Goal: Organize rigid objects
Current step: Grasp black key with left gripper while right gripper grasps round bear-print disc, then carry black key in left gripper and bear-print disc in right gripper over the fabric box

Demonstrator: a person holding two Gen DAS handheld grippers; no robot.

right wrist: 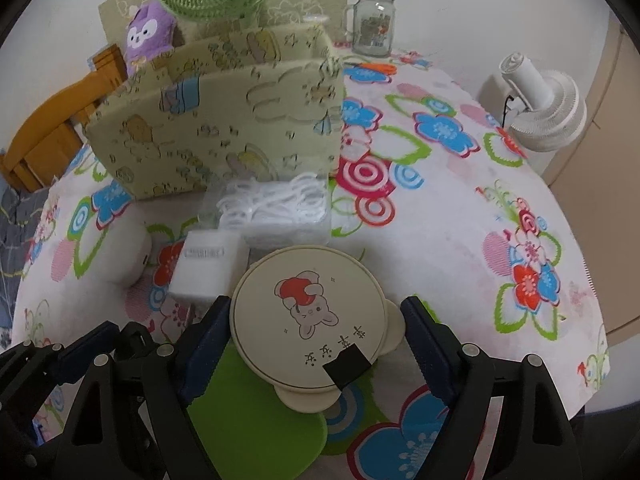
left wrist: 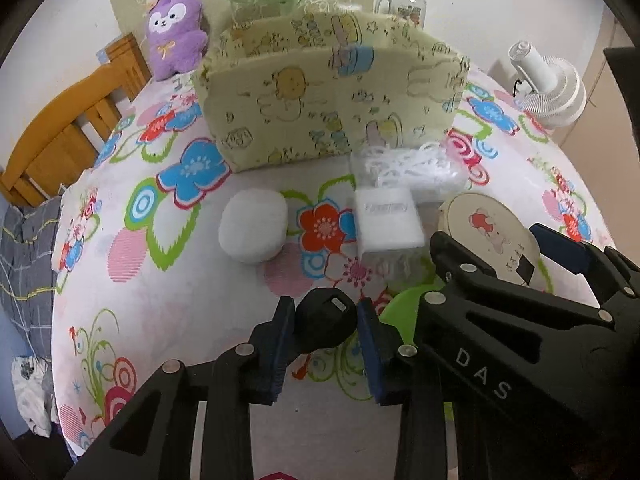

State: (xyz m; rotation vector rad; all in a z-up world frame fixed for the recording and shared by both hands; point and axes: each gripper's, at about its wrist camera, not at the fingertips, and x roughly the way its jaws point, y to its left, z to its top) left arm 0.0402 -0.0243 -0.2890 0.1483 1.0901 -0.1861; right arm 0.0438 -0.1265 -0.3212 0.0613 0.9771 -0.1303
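Observation:
My left gripper [left wrist: 325, 312] is shut on a small black rounded object [left wrist: 326, 322], held just above the flowered tablecloth [left wrist: 160, 280]. To its right, my right gripper [right wrist: 316, 304] straddles a cream round box [right wrist: 308, 312] with a rabbit print and little ear tabs. Both blue pads [right wrist: 210, 332] touch its sides. The box rests partly on a flat green piece [right wrist: 256, 412]. In the left wrist view the same box [left wrist: 488, 232] sits between the right gripper's fingers.
A white charger block [left wrist: 388, 220], a white rounded case [left wrist: 253, 227] and a bag of white cable [left wrist: 408, 168] lie ahead. Behind them stands a yellow printed fabric bin [left wrist: 320, 100]. A purple plush [left wrist: 176, 28], a glass jar [right wrist: 372, 28] and a white fan [right wrist: 540, 108] stand farther back.

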